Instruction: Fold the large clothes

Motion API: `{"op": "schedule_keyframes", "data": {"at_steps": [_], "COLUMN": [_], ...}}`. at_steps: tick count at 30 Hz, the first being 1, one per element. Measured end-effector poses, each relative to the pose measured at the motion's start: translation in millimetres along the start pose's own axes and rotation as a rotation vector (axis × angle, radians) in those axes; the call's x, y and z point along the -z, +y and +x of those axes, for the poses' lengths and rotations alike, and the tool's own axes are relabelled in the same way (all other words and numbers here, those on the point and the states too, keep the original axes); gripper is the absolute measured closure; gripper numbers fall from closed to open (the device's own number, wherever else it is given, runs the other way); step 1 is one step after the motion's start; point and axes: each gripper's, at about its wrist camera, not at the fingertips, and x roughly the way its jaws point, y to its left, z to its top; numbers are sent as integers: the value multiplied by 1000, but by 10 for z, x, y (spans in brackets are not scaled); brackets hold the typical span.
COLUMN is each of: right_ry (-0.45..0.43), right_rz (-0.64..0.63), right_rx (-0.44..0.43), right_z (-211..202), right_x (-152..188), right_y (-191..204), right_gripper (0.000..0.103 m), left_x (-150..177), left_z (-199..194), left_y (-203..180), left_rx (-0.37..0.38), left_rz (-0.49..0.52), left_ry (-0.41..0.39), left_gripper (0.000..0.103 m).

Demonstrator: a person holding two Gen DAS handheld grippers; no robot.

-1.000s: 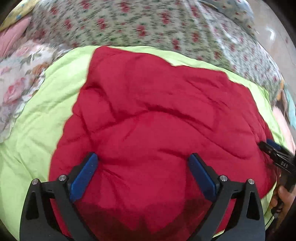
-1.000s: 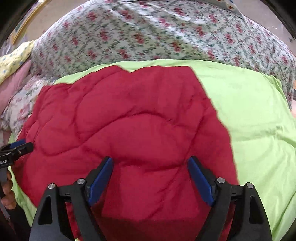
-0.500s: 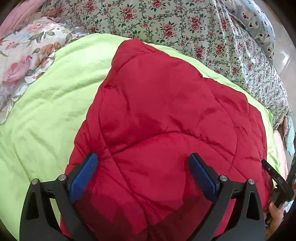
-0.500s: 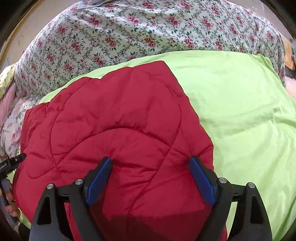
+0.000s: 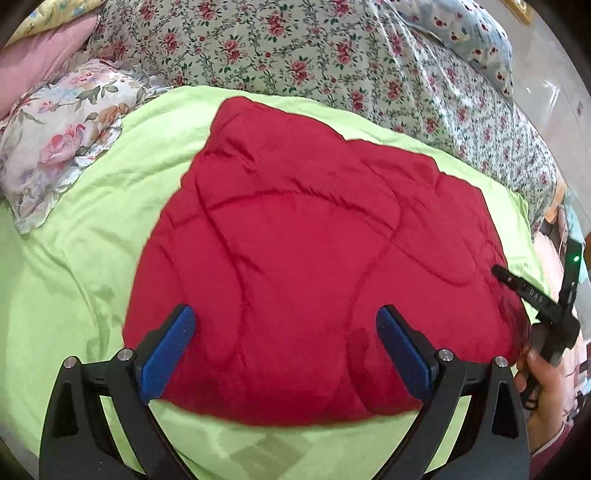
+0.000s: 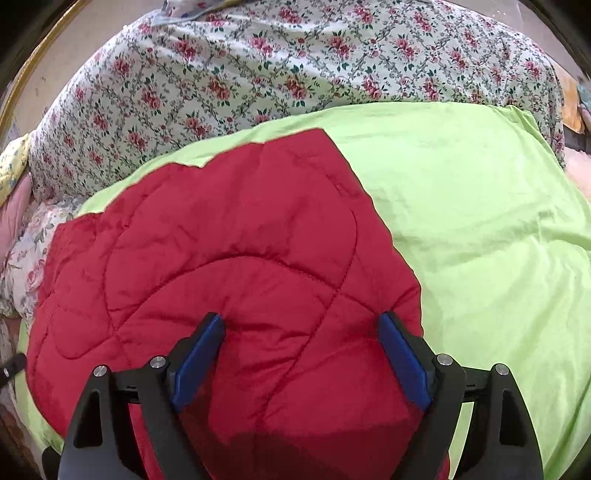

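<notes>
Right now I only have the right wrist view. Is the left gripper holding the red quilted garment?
Observer: No. The left gripper is open over the red quilted garment, with no fold pinched between its pads.
Operator: Where does the garment's near edge end?
Observer: The left wrist view shows it lying on the green sheet, with a strip of sheet showing in front of it.
Operator: Is there anything past the floral cover?
Observer: A pale blue pillow lies at its far right corner.
</notes>
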Motion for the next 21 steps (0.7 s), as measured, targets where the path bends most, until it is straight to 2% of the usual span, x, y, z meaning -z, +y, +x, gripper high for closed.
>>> {"op": "schedule_keyframes", "data": {"at_steps": [7,12,18,21], "right_ry": [-65,-79,-56,-39], "right_rz": [-29,-105,-163,-186], "right_rx": [-36,-71,-91,-73], "right_z": [-481,-726,-755,-686], "right_x": [208,458,575,603], "right_y": [135,355,533,590], "right_gripper": [15,15,15,15], "left_x": [171,206,238,246], "left_z": [91,107,145,156], "left_y": [-163,-164,-164,-164], "left_rx": [-69,-76,-88,-90], "left_rz": [54,54,60,63], "left_ry": [31,30,30,29], "left_gripper": [3,2,0,0]}}
